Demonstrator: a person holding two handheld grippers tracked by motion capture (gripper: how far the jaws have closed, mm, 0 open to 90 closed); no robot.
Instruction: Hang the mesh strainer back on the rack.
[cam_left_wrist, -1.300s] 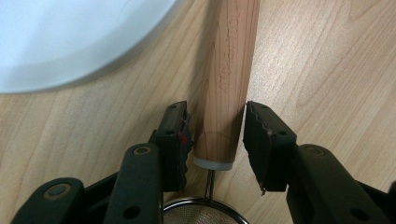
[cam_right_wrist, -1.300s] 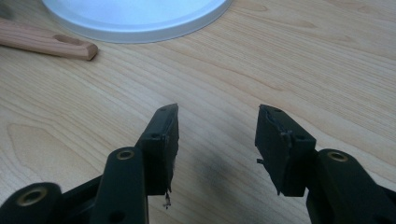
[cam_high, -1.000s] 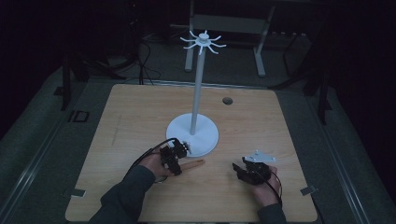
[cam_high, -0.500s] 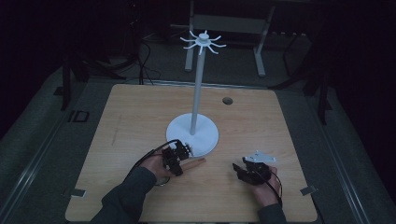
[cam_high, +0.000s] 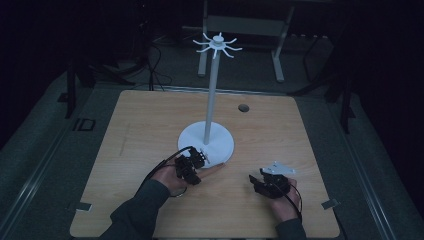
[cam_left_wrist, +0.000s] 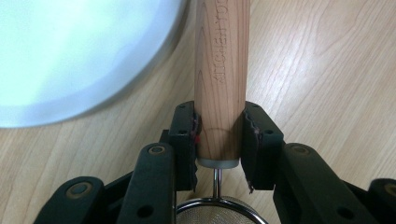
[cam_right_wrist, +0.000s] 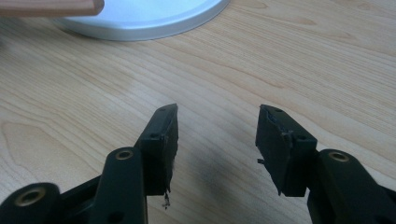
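Clamped between the pads of the left gripper (cam_left_wrist: 218, 140) is the wooden handle (cam_left_wrist: 221, 79) of a small strainer, gripped near the end where a metal stem joins it to the mesh bowl (cam_left_wrist: 217, 212), whose rim is seen at the bottom edge of the left gripper view. The jaws have just been closing, and both pads are now pressed against the sides of the handle. Lettering is burned into the wood, though it cannot be read with certainty. From above, the left gripper (cam_high: 192, 167) is seen low over the wooden table (cam_high: 130, 130), and the handle (cam_high: 212, 171) is laid out toward the right, just beside the round white base (cam_high: 222, 145) of a tall white stand (cam_high: 212, 95) topped with a ring of hooks. The right gripper (cam_high: 267, 182) is held well apart from the strainer, near the table's front right. Its jaws (cam_right_wrist: 217, 140) are spread wide with nothing between them, bare tabletop being seen in the gap, and the handle's free end (cam_right_wrist: 51, 7) is caught at the upper left corner of the right gripper view.
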